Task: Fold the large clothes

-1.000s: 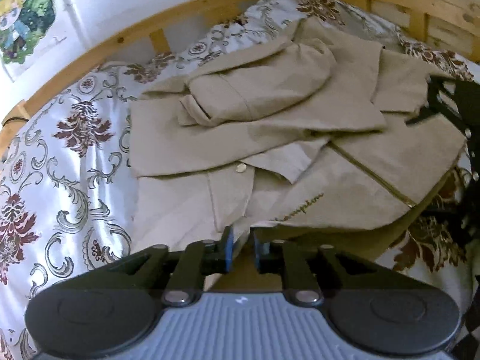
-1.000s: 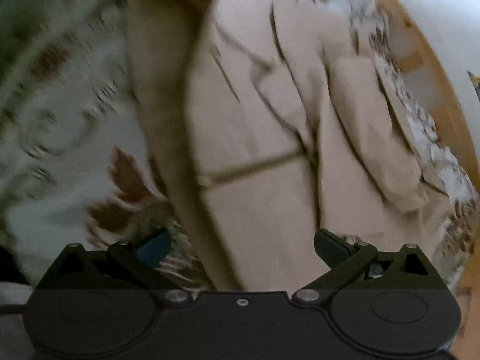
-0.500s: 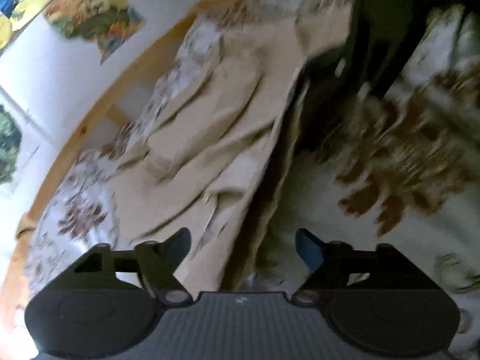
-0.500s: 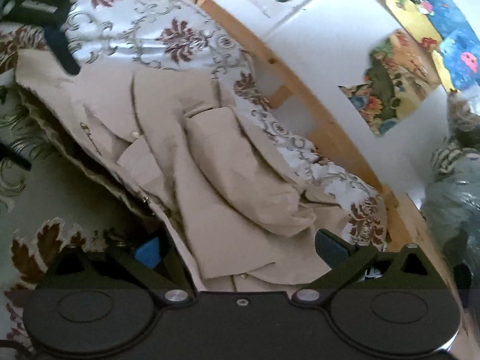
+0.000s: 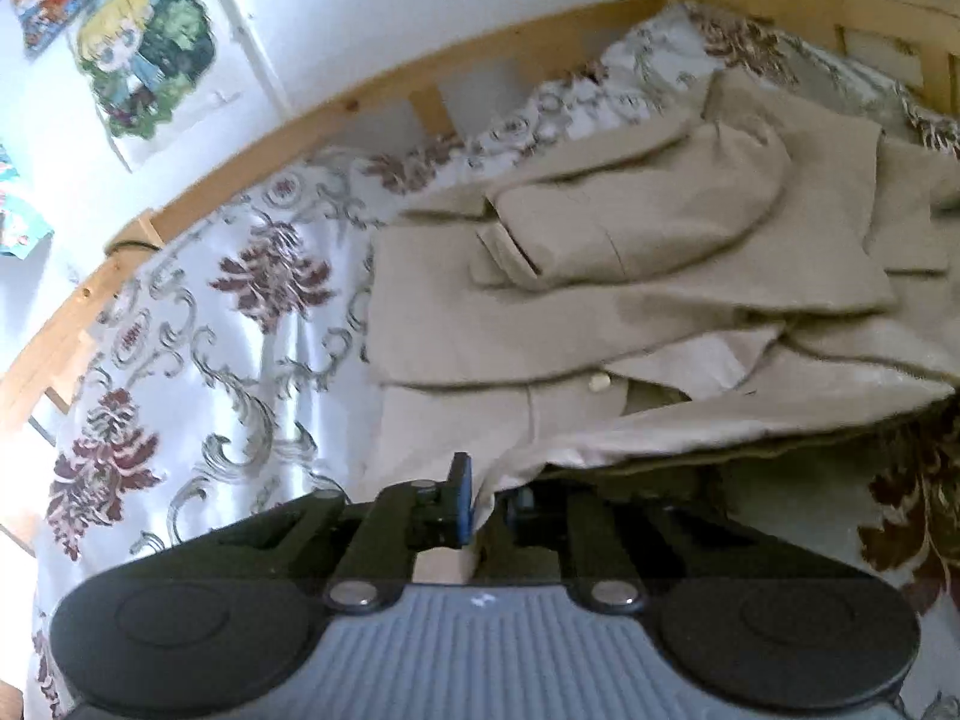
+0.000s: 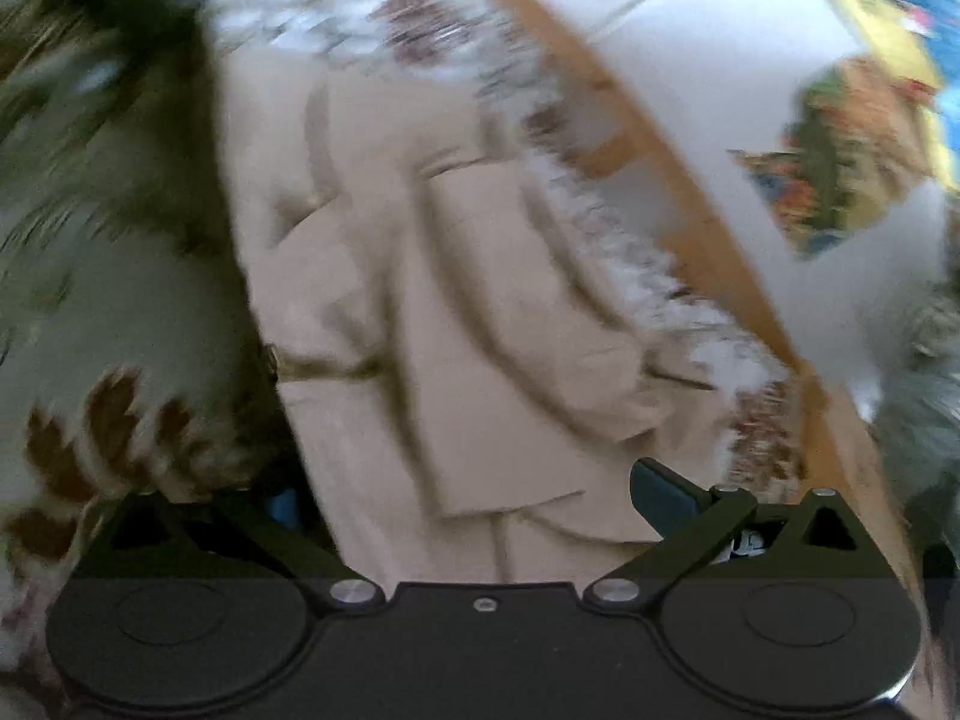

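One beige woven jacket [image 5: 630,300] lay half-folded on the floral satin bedspread [image 5: 210,360]; no writing legible. Left gripper [image 5: 489,501] fingers had just closed, pinching its hem; right gripper [image 6: 474,495] fingers gaped wide.

The beige jacket [image 5: 630,300] is matt woven cloth, the floral bedsheet [image 5: 240,330] a glossy satin-like fabric, the bed frame [image 5: 420,69] bare, knotty wood.

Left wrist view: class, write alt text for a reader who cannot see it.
The left gripper, its fingers having just closed, pinches the near hem of a beige jacket. The jacket lies partly folded on a floral bedsheet, with a wooden bed frame behind.
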Demonstrator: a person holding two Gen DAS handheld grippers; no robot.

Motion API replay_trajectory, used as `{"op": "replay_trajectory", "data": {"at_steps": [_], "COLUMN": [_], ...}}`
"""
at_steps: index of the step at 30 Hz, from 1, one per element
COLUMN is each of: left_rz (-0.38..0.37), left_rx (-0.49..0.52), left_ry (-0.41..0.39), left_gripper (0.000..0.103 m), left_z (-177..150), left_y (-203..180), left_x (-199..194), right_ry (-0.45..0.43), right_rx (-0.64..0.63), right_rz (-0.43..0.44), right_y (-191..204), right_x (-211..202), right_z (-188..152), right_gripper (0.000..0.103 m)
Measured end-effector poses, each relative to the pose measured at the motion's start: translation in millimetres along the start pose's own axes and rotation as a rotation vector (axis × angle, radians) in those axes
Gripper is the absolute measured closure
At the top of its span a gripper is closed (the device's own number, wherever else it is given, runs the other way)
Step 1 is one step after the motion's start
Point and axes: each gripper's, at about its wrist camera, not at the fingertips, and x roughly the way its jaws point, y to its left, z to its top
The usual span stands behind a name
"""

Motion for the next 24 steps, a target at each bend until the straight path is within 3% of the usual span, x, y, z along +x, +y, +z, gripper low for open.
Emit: {"op": "replay_trajectory", "data": {"at_steps": [1,3,5,8,10,12,14,16,17,18,20,21,24], "left_rz": [0.008,0.003,-0.001,0.047,0.087,0.107,0.106,0.089,0.085,0.08,0.059,0.031,0.038], "left_rx": [-0.003,-0.014,-0.018,0.036,0.05,-0.007,-0.077,-0.131,-0.145,-0.15,-0.148,-0.153,-0.14], "left_ry": [-0.014,-0.006,0.037,0.102,0.142,0.182,0.217,0.242,0.249,0.254,0.233,0.209,0.123], "left_gripper": [0.093,0.092,0.09,0.081,0.068,0.06,0.055,0.05,0.05,0.051,0.07,0.09,0.095], "left_z": [0.8,2.3,2.2,-3.2,-4.2,-1.6,-1.8,-3.1,-3.9,-4.3,-4.4,-4.2,-1.4], "left_y": [1.4,4.7,6.3,-1.1,-1.5,9.6,22.0,31.8,33.7,34.1,33.6,33.1,30.2], "left_x": [-1.0,-3.0,2.8,14.2,19.2,23.8,27.1,29.7,30.2,30.2,25.2,19.5,-2.4], "right_ry": [0.046,0.133,0.164,0.142,0.172,0.226,0.244,0.229,0.232,0.237,0.213,0.196,0.143], "right_rx": [-0.04,-0.08,-0.08,-0.044,0.014,0.105,0.24,0.443,0.462,0.462,0.486,0.492,0.489], "right_rz": [0.012,0.031,0.007,-0.062,-0.083,-0.089,-0.053,0.0,0.013,-0.003,-0.022,-0.036,-0.089], "right_y": [6.1,10.1,3.4,-18.6,-37.9,-55.6,-72.7,-86.9,-86.1,-83.2,-83.6,-83.5,-85.5], "right_x": [6.5,17.9,17.8,3.0,-1.7,0.4,1.5,0.6,0.8,1.1,-2.9,-6.7,-18.3], "right_z": [-0.6,-4.1,-8.2,-18.6,-34.8,-53.6,-75.0,-98.2,-104.9,-109.9,-114.5,-114.1,-110.4], "right_gripper": [0.013,0.041,0.058,0.057,0.054,0.049,0.05,0.065,0.076,0.081,0.087,0.09,0.094]}}
